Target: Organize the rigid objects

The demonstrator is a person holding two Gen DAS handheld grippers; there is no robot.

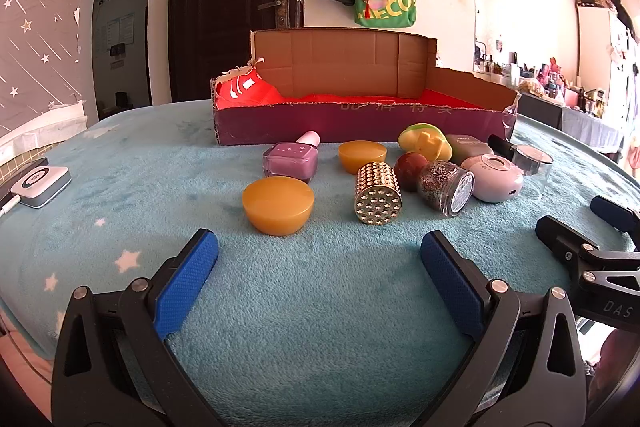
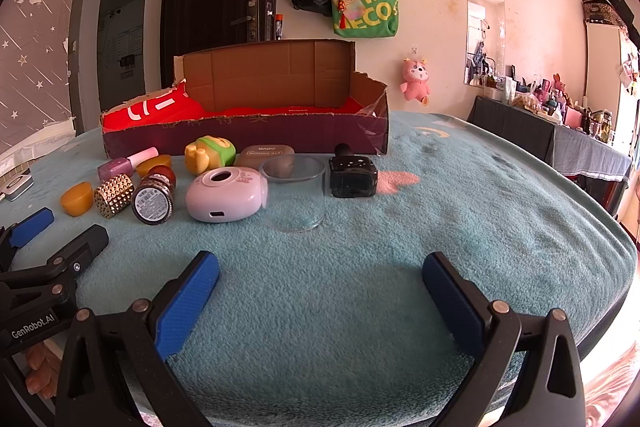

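Observation:
Small objects lie on a teal blanket in front of an open cardboard box [image 1: 360, 125] with a red lining. Nearest my left gripper [image 1: 320, 251] are an amber dome [image 1: 278, 205] and a gold studded cylinder [image 1: 376, 193]; behind them stand a purple bottle [image 1: 290, 161] and a second amber dome [image 1: 362, 155]. Ahead of my right gripper [image 2: 320, 273] are a clear glass cup [image 2: 294, 197], a pink oval device [image 2: 224, 193], a glitter jar [image 2: 154, 199] and a black bottle [image 2: 352, 173]. Both grippers stand open, holding nothing.
A yellow-green toy [image 2: 210, 153] and a grey-green case [image 2: 264, 155] lie by the box front. A white device [image 1: 40, 185] sits at the blanket's left edge. The right gripper [image 1: 592, 247] shows beside the left one. Bare blanket [image 2: 480, 207] stretches to the right.

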